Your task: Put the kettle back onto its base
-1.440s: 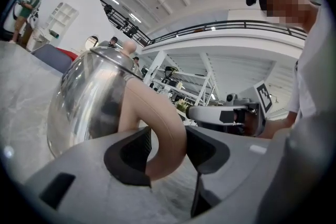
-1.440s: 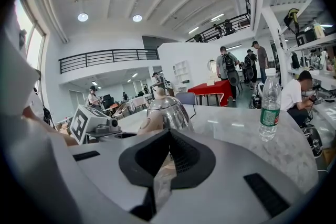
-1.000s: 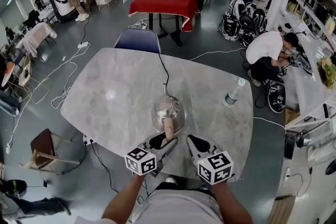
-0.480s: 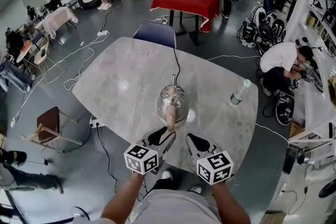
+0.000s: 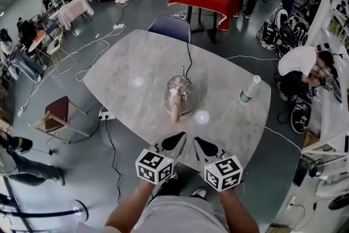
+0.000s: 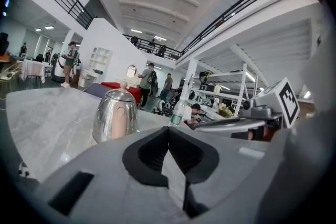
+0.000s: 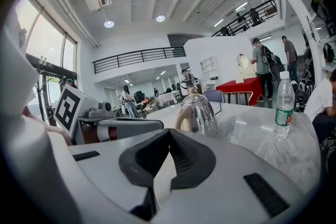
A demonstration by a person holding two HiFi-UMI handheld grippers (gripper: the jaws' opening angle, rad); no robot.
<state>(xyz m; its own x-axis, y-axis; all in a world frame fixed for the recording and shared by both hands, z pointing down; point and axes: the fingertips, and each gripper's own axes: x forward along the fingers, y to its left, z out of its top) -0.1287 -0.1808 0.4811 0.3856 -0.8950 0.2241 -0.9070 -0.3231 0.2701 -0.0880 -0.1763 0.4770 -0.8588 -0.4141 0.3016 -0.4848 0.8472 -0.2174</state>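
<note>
Left gripper (image 5: pixel 179 137) and right gripper (image 5: pixel 198 141) closed, empty (side by side); kettle (image 5: pixel 178 95) stands apart on the table (image 5: pixel 131 65).

Right tongs (image 7: pixel 169 134) closed, empty; kettle (image 7: pixel 199 113) ahead on table (image 7: pixel 247 134); bottle (image 7: pixel 284 105) right.

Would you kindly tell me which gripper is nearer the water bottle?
Right. The right gripper is below-left of the water bottle in the head view; the left gripper, jaws closing on nothing, is further left, facing the kettle.
</note>
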